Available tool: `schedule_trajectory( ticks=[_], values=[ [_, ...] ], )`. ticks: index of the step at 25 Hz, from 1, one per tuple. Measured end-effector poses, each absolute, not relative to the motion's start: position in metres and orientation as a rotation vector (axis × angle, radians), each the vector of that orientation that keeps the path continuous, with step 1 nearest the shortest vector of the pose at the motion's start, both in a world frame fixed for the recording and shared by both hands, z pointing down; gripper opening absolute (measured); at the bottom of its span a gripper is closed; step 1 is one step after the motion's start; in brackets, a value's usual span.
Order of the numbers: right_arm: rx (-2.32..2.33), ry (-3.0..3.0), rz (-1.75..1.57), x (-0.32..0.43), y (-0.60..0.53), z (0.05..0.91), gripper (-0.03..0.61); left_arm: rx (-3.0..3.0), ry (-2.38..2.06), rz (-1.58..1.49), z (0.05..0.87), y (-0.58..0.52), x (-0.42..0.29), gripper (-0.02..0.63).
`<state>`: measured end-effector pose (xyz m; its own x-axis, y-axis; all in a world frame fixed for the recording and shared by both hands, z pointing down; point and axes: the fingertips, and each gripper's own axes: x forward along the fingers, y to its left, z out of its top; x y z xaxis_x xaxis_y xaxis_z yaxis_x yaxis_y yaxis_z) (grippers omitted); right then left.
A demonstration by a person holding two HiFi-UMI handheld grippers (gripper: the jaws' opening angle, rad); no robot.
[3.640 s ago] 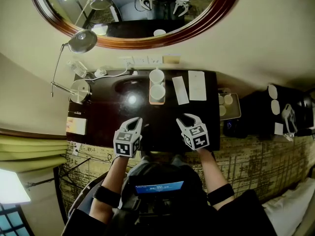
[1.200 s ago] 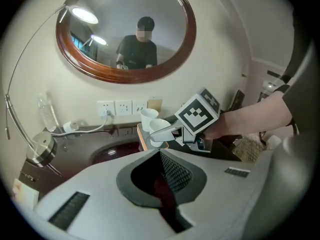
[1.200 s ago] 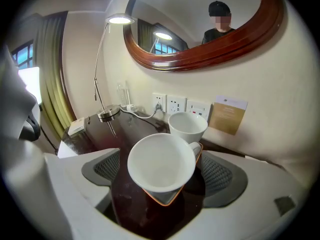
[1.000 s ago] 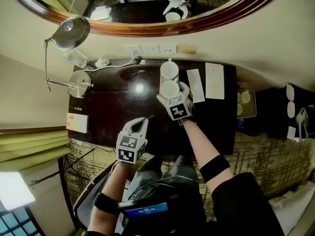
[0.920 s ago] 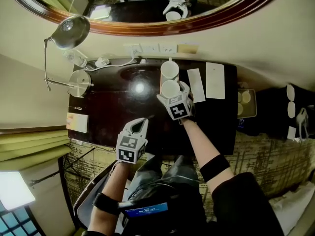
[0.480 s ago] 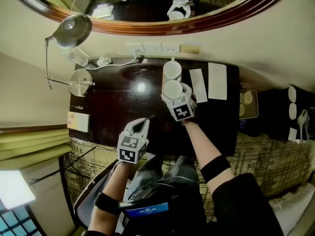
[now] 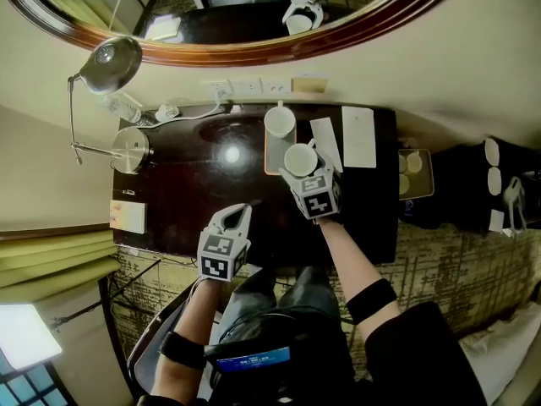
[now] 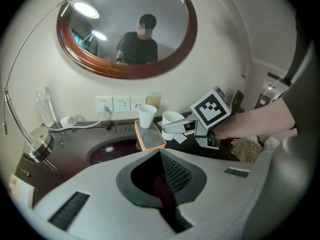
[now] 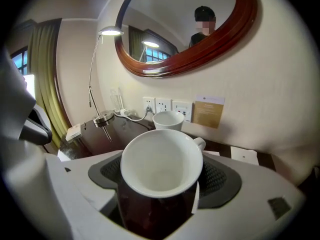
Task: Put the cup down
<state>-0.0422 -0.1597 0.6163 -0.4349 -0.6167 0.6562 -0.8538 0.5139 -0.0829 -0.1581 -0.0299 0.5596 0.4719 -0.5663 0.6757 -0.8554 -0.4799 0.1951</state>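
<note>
- Right gripper [image 7: 303, 166]: jaws have just been closing and now clamp a smooth, round white ceramic cup [image 9: 161, 163].
- Left gripper [image 7: 240, 213]: jaws together, empty, above the glossy dark desk [image 7: 186, 201].

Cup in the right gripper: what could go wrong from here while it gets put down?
1. The jaws of the right gripper have just been closing on the cup, which sits between them; its smooth wall might slip in that grip.
2. The second cup stands on the tray close by; a careless lowering could knock it.
3. Landing on an edge of the paper cards beside the tray could leave the cup rocking.
</note>
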Motion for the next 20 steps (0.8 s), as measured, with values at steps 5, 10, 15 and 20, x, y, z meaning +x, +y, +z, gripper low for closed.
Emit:
schedule_trajectory(
  ticks=[5, 10, 15, 20],
  values=[
    [1.285, -2.145, 0.588, 0.011, -0.138, 0.62, 0.434, 2.222, -1.153, 0.735, 0.56, -0.03, -0.141, 0.0],
    [1.367, -2.072, 0.654, 0.061, -0.117, 0.638, 0.436, 2.252, -1.115, 0.758, 0.561, -0.028, -0.119, 0.0],
    [1.415, -2.05, 0.709, 0.086, -0.102, 0.648, 0.436, 2.264, -1.09, 0.777, 0.562, -0.024, -0.106, 0.0],
    [1.43, -2.037, 0.734, 0.094, -0.097, 0.656, 0.437, 2.276, -1.08, 0.795, 0.561, -0.023, -0.101, 0.0]
  ],
)
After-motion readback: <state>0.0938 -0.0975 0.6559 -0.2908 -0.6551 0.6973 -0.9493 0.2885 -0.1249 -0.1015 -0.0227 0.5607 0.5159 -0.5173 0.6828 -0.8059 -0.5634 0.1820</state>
